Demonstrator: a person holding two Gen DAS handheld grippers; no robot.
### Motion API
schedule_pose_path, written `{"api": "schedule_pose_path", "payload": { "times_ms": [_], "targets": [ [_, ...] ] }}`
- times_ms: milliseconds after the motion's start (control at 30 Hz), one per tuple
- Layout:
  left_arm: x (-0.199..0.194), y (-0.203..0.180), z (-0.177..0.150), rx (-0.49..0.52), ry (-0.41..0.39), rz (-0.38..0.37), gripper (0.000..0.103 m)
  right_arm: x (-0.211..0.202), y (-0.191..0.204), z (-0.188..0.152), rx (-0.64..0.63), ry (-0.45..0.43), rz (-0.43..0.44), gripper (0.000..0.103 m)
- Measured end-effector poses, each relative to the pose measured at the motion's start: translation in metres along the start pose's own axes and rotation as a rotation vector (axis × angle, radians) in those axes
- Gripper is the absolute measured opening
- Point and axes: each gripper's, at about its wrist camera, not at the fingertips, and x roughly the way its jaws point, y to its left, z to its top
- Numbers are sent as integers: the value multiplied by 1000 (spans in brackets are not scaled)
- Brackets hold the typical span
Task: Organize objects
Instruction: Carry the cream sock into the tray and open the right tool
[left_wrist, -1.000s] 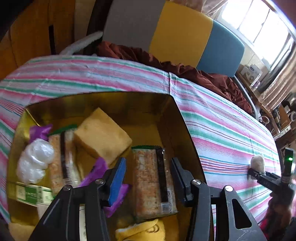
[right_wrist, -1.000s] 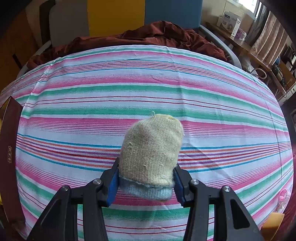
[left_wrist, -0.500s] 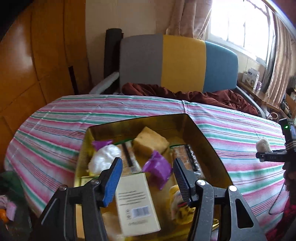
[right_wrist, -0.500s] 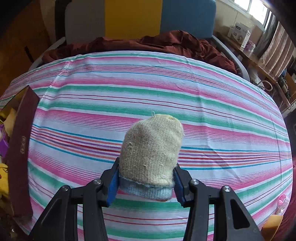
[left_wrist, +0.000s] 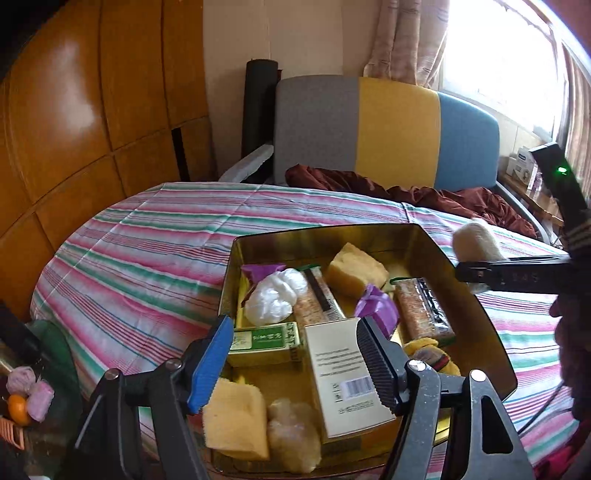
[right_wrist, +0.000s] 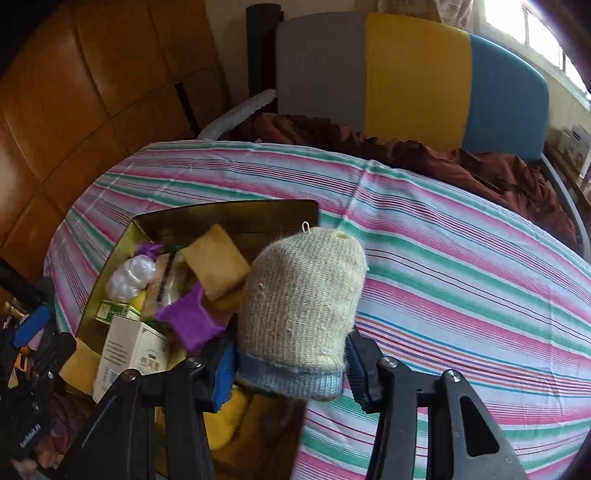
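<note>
A striped pink, green and white tablecloth (left_wrist: 147, 251) covers the table, with a grey, yellow and blue chair back (left_wrist: 384, 129) behind it and wooden panelling on the wall.

In the left wrist view, the left gripper (left_wrist: 295, 358) hangs with its fingers spread wide and nothing between them, above the near end of a gold tin box (left_wrist: 436, 254). Directly ahead of its fingertips lie a white carton with a barcode (left_wrist: 343, 373) and a green-labelled packet (left_wrist: 266, 341). Further ahead sit a white plastic wad (left_wrist: 273, 299), a purple wrapper (left_wrist: 376, 306), two long snack packs and a yellow sponge (left_wrist: 356, 271). Below the blue pad lies another yellow sponge block (left_wrist: 236, 421). Off to the gripper's right, above the box's right wall, the right gripper (left_wrist: 476, 273) holds a cream knitted sock (left_wrist: 476, 242).

In the right wrist view, the right gripper (right_wrist: 291, 365) pinches the knitted sock (right_wrist: 301, 295) at its blue cuff, the toe standing upright between the pads. The sock is held in the air at the box's right edge; the gold tin box (right_wrist: 229, 214) lies to the gripper's left and below, holding the purple wrapper (right_wrist: 188, 321), a sponge (right_wrist: 216, 266) and the white carton (right_wrist: 129, 350). The striped cloth (right_wrist: 461, 277) stretches ahead and to the right.
</note>
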Motion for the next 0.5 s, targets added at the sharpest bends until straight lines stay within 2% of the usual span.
{"api": "schedule_pose_path", "payload": {
  "times_ms": [167,267,367,500],
  "targets": [
    [2,14,-4,-24,11,15,79,39,23,14,-16,60,12,51],
    [4,23,-6,-44,19,29,86,54,28,18,-4,102,32,56],
    [5,29,-9,-61,26,38,88,53,29,16,16,102,44,63],
    [2,31,-10,-66,19,47,98,36,29,7,29,69,57,63]
  ]
}}
